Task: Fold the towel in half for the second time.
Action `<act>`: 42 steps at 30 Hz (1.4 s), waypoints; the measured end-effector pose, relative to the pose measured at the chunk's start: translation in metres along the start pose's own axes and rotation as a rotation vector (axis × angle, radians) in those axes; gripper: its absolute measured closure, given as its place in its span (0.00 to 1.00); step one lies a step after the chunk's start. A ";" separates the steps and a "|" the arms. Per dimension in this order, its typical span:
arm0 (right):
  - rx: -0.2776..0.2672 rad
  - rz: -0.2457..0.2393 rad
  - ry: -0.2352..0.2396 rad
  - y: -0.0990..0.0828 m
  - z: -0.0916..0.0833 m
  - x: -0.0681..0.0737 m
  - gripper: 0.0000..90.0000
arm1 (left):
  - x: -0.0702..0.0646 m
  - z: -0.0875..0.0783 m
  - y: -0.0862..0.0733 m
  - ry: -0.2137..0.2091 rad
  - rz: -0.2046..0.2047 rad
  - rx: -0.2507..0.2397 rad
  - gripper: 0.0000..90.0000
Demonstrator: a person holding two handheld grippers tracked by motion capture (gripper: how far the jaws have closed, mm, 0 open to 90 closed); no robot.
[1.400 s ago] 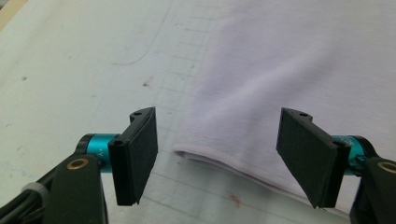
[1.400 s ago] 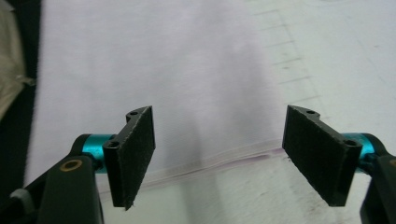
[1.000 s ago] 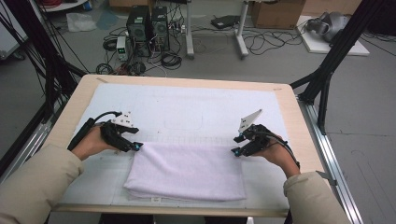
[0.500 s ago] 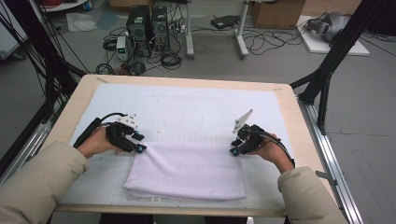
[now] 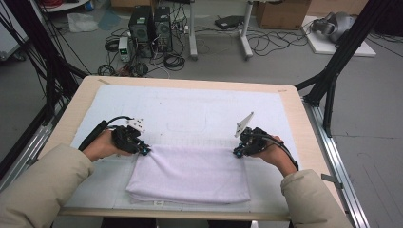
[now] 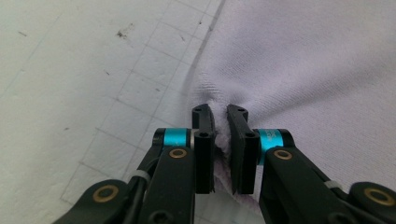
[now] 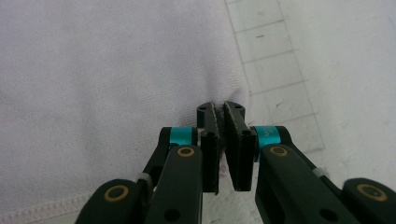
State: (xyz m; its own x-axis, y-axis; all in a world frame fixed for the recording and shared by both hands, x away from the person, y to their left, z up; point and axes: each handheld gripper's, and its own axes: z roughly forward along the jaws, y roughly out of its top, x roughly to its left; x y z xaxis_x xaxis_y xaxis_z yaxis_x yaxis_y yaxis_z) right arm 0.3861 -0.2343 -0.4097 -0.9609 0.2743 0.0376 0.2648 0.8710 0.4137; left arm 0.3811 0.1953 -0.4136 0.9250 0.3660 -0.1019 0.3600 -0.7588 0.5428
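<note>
A pale lilac folded towel (image 5: 190, 173) lies on the white gridded mat (image 5: 190, 107) near the table's front edge. My left gripper (image 5: 142, 151) sits at the towel's far left corner. In the left gripper view its jaws (image 6: 218, 112) pinch a ridge of the cloth (image 6: 317, 70), having just been closing on it. My right gripper (image 5: 236, 152) sits at the far right corner. In the right gripper view its jaws (image 7: 220, 108) have just been closing too and now clamp a bunched fold of the towel (image 7: 102, 70). The mat (image 7: 336, 56) shows beside that corner.
The wooden table (image 5: 294, 114) carries the mat, with bare mat beyond the towel. Black frame posts (image 5: 332, 80) stand at both sides, and a metal rail (image 5: 332, 156) runs along the right edge. Computer towers (image 5: 152, 23) and cables lie on the floor behind.
Both pairs of jaws have closed onto the towel's far corners. The hands have barely shifted, drawing slightly inward toward the cloth.
</note>
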 end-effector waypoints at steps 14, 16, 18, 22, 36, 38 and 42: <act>-0.036 -0.003 -0.115 0.007 -0.010 0.004 0.96 | 0.000 -0.013 0.004 0.105 0.013 -0.032 0.93; -0.058 0.006 -0.139 0.008 -0.012 0.003 0.96 | 0.001 -0.015 0.005 0.121 0.009 -0.033 0.93; -0.073 0.014 -0.163 0.009 -0.014 0.003 0.96 | 0.002 -0.015 0.005 0.143 -0.001 -0.052 0.93; -0.095 0.025 -0.221 0.013 -0.015 0.002 0.96 | 0.009 -0.022 0.008 0.191 -0.012 -0.092 0.93; -0.195 0.077 -0.327 0.032 -0.030 -0.029 0.96 | 0.051 -0.037 0.031 0.270 -0.049 -0.130 0.93; -0.218 0.089 -0.342 0.034 -0.034 -0.035 0.96 | 0.057 -0.037 0.035 0.279 -0.052 -0.138 0.93; -0.223 0.097 -0.357 0.037 -0.033 -0.048 0.96 | 0.070 -0.029 0.036 0.264 -0.034 -0.147 0.92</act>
State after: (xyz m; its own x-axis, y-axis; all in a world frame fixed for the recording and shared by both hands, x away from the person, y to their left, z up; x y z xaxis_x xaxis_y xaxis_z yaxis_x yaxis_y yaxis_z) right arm 0.4395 -0.2284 -0.3659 -0.8337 0.5088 -0.2147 0.2914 0.7356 0.6115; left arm 0.4551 0.2095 -0.3767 0.8424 0.5317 0.0876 0.3508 -0.6645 0.6598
